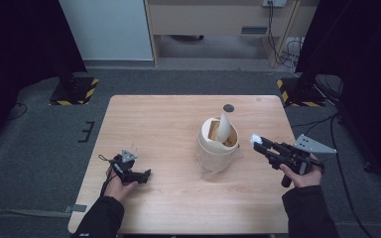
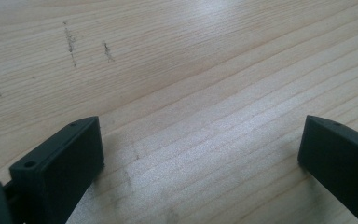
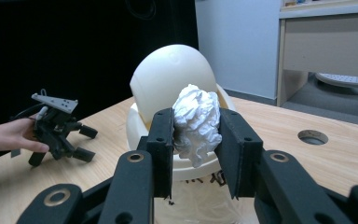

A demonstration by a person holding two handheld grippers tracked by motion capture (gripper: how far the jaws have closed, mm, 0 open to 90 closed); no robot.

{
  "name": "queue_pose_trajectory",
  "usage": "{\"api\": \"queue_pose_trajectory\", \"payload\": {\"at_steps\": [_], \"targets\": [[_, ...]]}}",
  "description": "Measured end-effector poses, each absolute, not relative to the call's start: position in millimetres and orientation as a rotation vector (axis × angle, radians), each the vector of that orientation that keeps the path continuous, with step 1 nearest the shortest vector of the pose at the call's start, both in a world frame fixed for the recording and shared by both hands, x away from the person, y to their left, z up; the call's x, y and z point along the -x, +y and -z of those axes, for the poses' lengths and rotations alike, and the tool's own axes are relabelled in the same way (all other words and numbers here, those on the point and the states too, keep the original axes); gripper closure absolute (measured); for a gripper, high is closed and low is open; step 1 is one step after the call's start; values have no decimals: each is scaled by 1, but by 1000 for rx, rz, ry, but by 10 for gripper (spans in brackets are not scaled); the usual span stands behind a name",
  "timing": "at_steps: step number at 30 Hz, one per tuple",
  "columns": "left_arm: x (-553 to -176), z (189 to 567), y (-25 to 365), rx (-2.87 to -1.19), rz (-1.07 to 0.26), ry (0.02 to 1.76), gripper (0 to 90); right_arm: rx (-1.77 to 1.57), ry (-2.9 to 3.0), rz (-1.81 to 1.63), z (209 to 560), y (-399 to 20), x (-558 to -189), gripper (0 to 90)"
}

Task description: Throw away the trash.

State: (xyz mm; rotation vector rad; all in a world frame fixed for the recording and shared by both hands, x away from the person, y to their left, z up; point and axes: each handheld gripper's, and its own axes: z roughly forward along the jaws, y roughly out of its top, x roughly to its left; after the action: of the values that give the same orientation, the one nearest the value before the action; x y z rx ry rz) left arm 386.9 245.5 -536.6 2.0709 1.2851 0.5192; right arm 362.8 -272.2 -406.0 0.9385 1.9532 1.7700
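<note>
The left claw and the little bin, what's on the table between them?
Nothing: in the high view the wooden table is bare between the left claw and the cream bin.

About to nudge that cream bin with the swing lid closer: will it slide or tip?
Probably light: the bin looks like thin plastic with a clear liner bag bunched at its base, so it may skid rather than resist. Its swing lid stands tilted open and would likely rock. Push low; a high push could tip it.
</note>
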Motion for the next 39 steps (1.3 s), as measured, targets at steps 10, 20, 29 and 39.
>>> {"api": "queue_pose_trajectory", "payload": {"at_steps": [10,20,29,39], "targets": [[-387,537,245,-2071,-519,1285,0,-936,1934,-1775,399,-269,-382,671],[-387,537,245,-2070,-520,1286,0,-929,1900,-1789,392,-263,-403,671],[-387,537,245,-2071,-520,1287,0,-932,1971,-1760,406,-250,-417,671],[-387,537,245,-2071,-520,1287,0,-920,2075,-1704,422,-237,-420,665]]}}
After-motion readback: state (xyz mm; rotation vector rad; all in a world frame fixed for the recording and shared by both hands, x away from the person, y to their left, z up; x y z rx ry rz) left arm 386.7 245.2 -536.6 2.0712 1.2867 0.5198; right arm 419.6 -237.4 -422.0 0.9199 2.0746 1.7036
